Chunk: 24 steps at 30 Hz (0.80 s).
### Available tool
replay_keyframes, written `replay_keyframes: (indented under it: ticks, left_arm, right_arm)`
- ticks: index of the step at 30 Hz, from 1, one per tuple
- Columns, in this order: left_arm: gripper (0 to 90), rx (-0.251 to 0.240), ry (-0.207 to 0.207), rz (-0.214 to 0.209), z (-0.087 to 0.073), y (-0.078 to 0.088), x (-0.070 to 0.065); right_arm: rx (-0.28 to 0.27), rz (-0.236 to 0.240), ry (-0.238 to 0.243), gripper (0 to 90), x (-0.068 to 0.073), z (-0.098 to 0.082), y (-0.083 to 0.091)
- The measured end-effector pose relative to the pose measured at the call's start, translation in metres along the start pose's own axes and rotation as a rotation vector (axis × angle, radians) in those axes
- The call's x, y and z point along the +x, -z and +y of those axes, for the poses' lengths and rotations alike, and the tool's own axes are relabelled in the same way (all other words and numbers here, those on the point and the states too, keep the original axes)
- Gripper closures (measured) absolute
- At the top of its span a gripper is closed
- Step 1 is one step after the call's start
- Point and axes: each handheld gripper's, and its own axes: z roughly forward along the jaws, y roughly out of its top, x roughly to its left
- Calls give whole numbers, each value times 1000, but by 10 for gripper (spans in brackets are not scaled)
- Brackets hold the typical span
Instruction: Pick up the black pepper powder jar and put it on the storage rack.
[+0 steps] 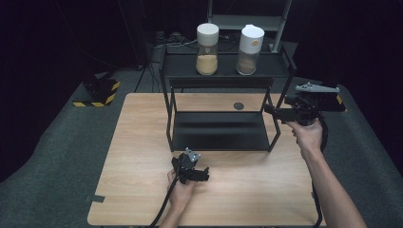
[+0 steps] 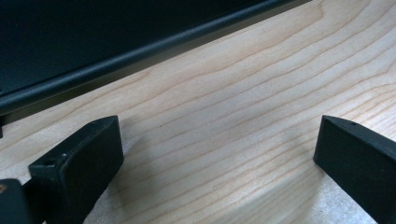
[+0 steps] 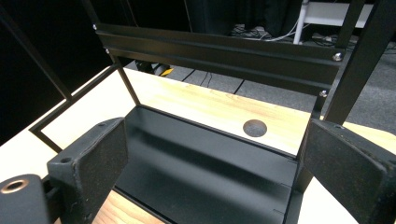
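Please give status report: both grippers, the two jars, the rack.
Left gripper open, low over table. Right gripper open, empty, at rack's right post. Two jars upright on top shelf, untouched. Lower shelf bare.

Black hand-held gripper (image 1: 202,175), grey plate, black cable; bare forearms.

Room dark, black backdrop; light falls from above onto the tabletop (image 1: 142,142), which reads bright and even in the high view. High view soft, low detail. Black rack (image 1: 221,130) lower shelf shows a faint pale sheen, upper shelf nearly lost in shadow. Left gripper view: wood grain sharp, soft shadows under the jaws, rack edge slightly blurred. Right gripper view: tabletop overexposed at left and right edges, near jaws out of focus.
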Motion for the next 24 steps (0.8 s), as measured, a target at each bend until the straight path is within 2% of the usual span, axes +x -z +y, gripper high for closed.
replay_keyframes:
  ticks: [24]
  left_arm:
    - [12, -1, 2, -1, 0, 0, 0]
  right_arm:
    - [26, 5, 3, 63, 2, -21, -12]
